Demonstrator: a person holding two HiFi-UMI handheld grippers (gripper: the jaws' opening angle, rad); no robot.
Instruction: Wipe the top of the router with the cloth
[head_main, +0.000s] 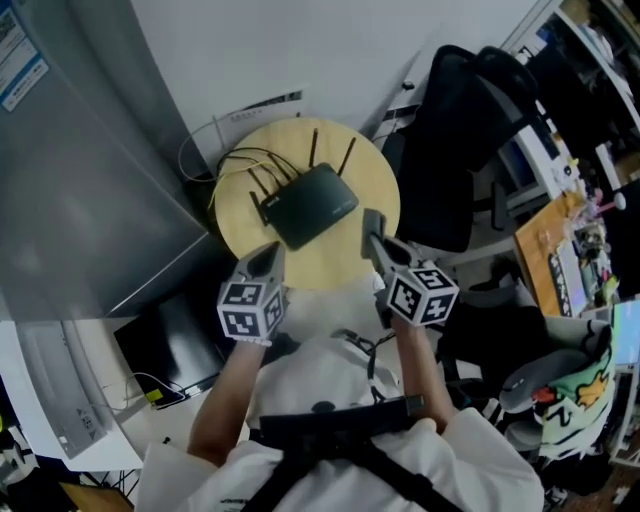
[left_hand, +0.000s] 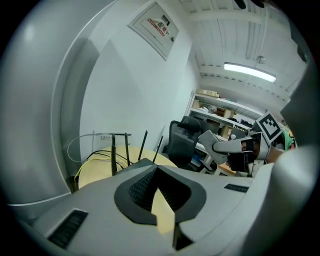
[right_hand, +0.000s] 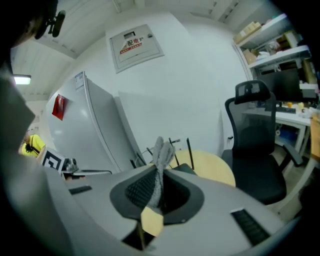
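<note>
A black router (head_main: 310, 205) with several upright antennas lies on a round pale-yellow table (head_main: 372, 170). Both grippers hover at the table's near edge, short of the router. My right gripper (head_main: 372, 232) is shut on a grey cloth (right_hand: 161, 150), which sticks up from between its jaws (right_hand: 159, 167); the router's antennas (right_hand: 189, 150) show beyond it. My left gripper (head_main: 268, 252) has its jaws together with nothing in them (left_hand: 152, 167). Past its tips stand the router's antennas (left_hand: 114, 152), and the right gripper (left_hand: 220, 145) shows at the right.
A tall grey cabinet (head_main: 80, 150) stands left of the table, with looped cables (head_main: 215, 165) between them. A black office chair (head_main: 460, 150) is close on the right, a cluttered desk (head_main: 570, 250) beyond it. A dark screen (head_main: 170, 340) lies on the floor lower left.
</note>
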